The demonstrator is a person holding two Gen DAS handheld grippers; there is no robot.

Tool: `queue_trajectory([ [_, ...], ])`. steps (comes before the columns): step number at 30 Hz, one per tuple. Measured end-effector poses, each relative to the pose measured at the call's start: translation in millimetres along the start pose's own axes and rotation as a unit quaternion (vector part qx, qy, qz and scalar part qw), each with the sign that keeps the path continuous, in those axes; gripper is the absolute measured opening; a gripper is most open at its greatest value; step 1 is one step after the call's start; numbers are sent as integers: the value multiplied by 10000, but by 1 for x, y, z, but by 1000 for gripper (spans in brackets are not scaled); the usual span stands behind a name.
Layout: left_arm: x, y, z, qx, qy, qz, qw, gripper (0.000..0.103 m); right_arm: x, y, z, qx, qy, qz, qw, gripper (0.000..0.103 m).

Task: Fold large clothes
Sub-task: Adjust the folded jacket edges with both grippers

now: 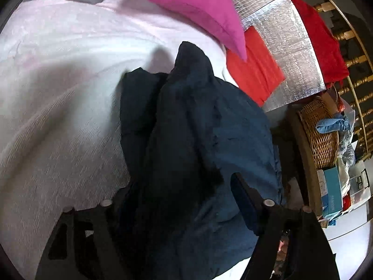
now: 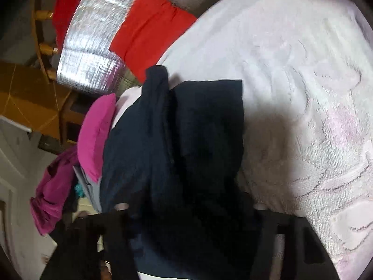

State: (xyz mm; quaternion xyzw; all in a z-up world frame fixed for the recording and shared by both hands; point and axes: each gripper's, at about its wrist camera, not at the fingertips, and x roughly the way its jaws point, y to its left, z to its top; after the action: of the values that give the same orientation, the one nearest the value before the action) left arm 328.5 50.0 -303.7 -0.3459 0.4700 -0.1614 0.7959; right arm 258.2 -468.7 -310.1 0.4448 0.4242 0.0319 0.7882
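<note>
the dark navy garment (image 1: 186, 140) is lying bunched in a tall, crumpled heap on a pale pink textured towel or blanket (image 1: 58, 81) that is covering the surface; what is lying under that cover cannot be told. in both wrist views the heap is filling the space right in front of the fingers.

the left claw (image 1: 177, 212) is standing part open, with navy cloth bulging up between its two fingers; its right finger's pad is sitting against the fabric, but whether the pads are truly pressing cannot be told. the right claw (image 2: 191, 207) is also standing part open with the dark cloth (image 2: 177, 140) piled between and over its fingers, which are nearly lost in shadow, so a real grip cannot be confirmed there either.

the likely trouble from here: with the garment this wadded, either claw is apt to be pinching several layers at once, or catching the pink cover (image 2: 303, 93) beneath, so a lift would drag a lump rather than an edge. a shallow bite could also slip off the thick folds. the folded magenta piece (image 1: 198, 9) and red piece (image 1: 254, 67) are lying close behind, and a wide swing could be knocking them askew.
</note>
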Motion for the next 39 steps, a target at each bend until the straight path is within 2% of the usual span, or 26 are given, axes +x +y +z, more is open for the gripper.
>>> queue_trajectory([
  [1, -1, 1, 1, 3, -37, 63, 10000, 53, -1, 5, -5, -78, -34, -74, 9999, 44],
  [2, -2, 4, 3, -7, -76, 90, 9999, 45, -1, 9, -8, -124, -72, -144, 9998, 38],
  [4, -10, 10, 7, -133, -141, -41, 9998, 37, -10, 24, -22, -301, -150, -293, 9990, 32],
  [7, -23, 3, 9, -4, -259, -167, 9995, 35, -32, 44, -48, -377, -286, -311, 9984, 27],
  [9, -22, 1, 6, 150, -114, 76, 9998, 35, -45, 51, -61, -498, -426, -318, 9973, 27],
  [10, -18, 4, 5, 128, -30, 184, 9997, 39, -45, 50, -64, -582, -495, -424, 9962, 28],
  [11, -15, 8, 5, 59, 60, 302, 9995, 49, -38, 43, -64, -592, -454, -624, 9953, 32],
  [12, -15, 13, 5, -59, 136, 368, 9992, 51, -30, 35, -63, -492, -345, -693, 9958, 42],
  [13, -19, 17, 5, -127, 148, 349, 9992, 53, -23, 24, -62, -280, -218, -691, 9970, 48],
  [15, -34, 20, 9, -248, 64, 195, 9995, 56, -30, 10, -57, 220, -172, -320, 9991, 52],
  [16, -42, 20, 11, -265, -65, 101, 9996, 62, -37, 10, -54, 302, -246, -194, 9991, 65],
  [17, -50, 19, 12, -254, -253, -1, 9994, 67, -50, 14, -51, 279, -467, -64, 9985, 73],
  [18, -59, 17, 13, -189, -498, -84, 9985, 71, -63, 18, -49, 180, -782, 2, 9968, 86],
  [19, -62, 13, 14, -91, -636, -79, 9979, 76, -76, 22, -45, 67, -1146, -2, 9934, 89],
  [21, -54, 6, 14, 113, -551, 63, 9984, 78, -80, 26, -33, 54, -1336, 48, 9910, 89],
  [24, -25, 5, 12, 101, -115, 321, 9994, 78, -56, 27, -15, 216, -1128, 10, 9934, 89],
  [26, -13, 3, 9, 158, -13, 543, 9984, 78, -35, 27, -10, 213, -930, -274, 9951, 89],
  [27, -8, 0, 8, 263, -10, 689, 9973, 78, -24, 26, -8, 234, -791, -462, 9955, 88],
  [28, -4, 0, 9, 302, 30, 782, 9965, 78, -13, 28, -7, 231, -692, -602, 9955, 82],
  [29, 0, 2, 9, 265, 84, 786, 9965, 78, -2, 28, -7, 193, -631, -754, 9950, 72],
  [30, 3, 3, 10, 216, 92, 753, 9969, 78, 6, 30, -7, 136, -572, -958, 9937, 49],
  [31, 4, 3, 9, 196, 69, 738, 9971, 78, 13, 32, -6, 28, -479, -1213, 9915, 44],
  [33, 0, -3, 8, 351, -19, 799, 9962, 76, 13, 42, -10, -216, -546, -1371, 9888, 30],
  [34, 0, -4, 8, 433, -40, 873, 9952, 76, 7, 48, -12, -309, -606, -1400, 9878, 27],
  [36, 3, -5, 8, 569, -19, 1036, 9930, 78, -5, 55, -18, -447, -853, -1324, 9865, 27],
  [39, 1, -14, 3, 820, -121, 1388, 9868, 78, 16, 35, -19, -330, -660, -1463, 9865, 40],
])
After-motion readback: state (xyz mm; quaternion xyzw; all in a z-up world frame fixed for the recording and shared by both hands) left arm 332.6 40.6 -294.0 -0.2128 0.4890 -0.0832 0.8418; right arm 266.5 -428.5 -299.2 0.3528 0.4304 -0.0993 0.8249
